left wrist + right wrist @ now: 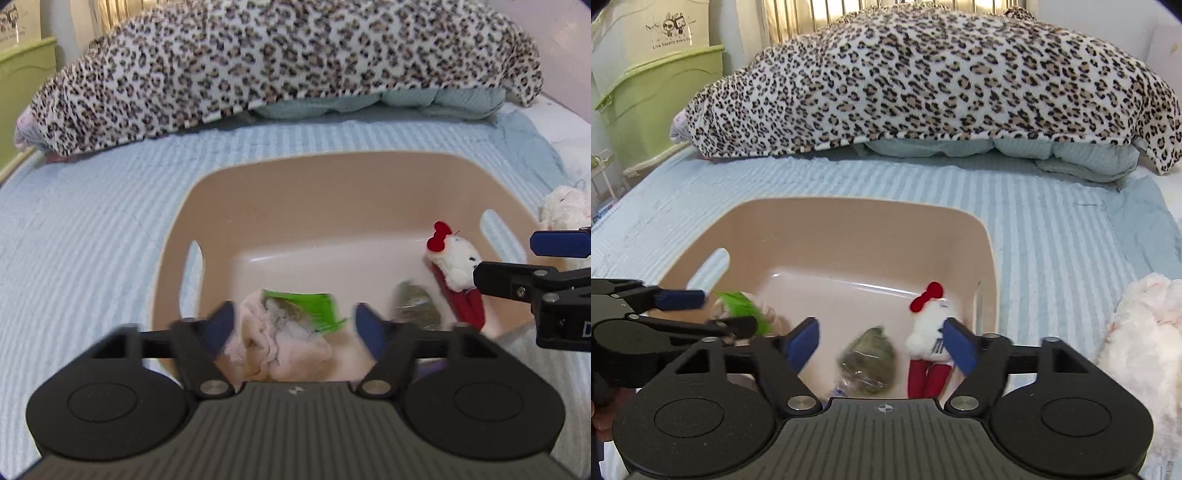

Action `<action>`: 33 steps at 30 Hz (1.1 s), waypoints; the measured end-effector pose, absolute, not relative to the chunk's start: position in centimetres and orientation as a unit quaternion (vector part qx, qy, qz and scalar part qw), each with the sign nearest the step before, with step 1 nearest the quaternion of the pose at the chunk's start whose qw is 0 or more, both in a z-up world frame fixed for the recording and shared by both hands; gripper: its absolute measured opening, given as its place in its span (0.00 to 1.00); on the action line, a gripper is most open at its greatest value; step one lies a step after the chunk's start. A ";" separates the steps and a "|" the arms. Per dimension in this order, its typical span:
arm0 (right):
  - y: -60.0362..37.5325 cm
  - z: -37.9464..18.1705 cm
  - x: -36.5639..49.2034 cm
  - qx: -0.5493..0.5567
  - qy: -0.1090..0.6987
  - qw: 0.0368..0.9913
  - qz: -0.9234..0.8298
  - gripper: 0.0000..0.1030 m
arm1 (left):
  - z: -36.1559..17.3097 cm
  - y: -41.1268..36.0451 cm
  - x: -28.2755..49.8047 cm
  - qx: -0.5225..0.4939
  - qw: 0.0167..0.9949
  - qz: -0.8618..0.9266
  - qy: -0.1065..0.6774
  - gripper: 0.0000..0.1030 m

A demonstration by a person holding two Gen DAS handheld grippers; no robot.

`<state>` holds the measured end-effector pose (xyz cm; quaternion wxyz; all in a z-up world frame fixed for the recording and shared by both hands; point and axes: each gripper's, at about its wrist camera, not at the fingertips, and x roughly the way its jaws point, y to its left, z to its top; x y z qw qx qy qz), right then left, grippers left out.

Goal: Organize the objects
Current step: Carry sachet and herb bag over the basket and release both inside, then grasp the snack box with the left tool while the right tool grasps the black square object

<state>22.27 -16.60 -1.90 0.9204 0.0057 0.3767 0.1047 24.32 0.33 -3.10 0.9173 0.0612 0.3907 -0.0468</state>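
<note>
A beige plastic basket (332, 184) (849, 229) sits on the blue striped bed. In it lie a pink-and-green soft toy (288, 325) (746, 310), a dark green bagged item (417, 302) (868, 360) and a white cat doll with a red bow (454, 266) (931, 328). My left gripper (295, 328) is open over the basket's near left side, above the pink-and-green toy. My right gripper (882, 343) is open over the near right side, above the bagged item and the doll.
A white fluffy plush (1145, 343) (565, 203) lies on the bed right of the basket. A leopard-print blanket (923, 81) is heaped over a pale quilt at the back. A green bin (657, 107) stands at the left of the bed.
</note>
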 end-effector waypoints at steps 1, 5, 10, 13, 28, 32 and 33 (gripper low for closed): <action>-16.7 -1.5 21.8 0.003 0.375 0.921 0.105 0.82 | -2.8 0.3 23.9 0.062 0.918 -0.051 0.388 0.75; -17.2 -0.1 19.9 -0.010 0.363 0.926 0.100 0.99 | -1.6 0.0 22.3 0.079 0.924 -0.049 0.372 0.81; -18.1 0.6 17.6 -0.020 0.368 0.925 0.093 1.00 | -0.7 0.0 20.0 0.077 0.927 -0.049 0.363 0.87; -18.9 0.3 16.4 -0.015 0.378 0.922 0.084 1.00 | -0.6 -0.1 18.6 0.079 0.927 -0.054 0.364 0.87; -21.5 -3.8 12.0 -0.017 0.435 0.898 0.057 1.00 | -3.8 -0.3 14.7 0.061 0.913 -0.057 0.400 0.87; -22.1 -5.1 12.0 -0.010 0.450 0.892 0.047 1.00 | -4.7 -0.7 14.3 0.066 0.911 -0.058 0.403 0.87; -22.2 -5.4 12.1 -0.010 0.454 0.890 0.045 1.00 | -4.9 -0.8 14.4 0.065 0.910 -0.061 0.406 0.87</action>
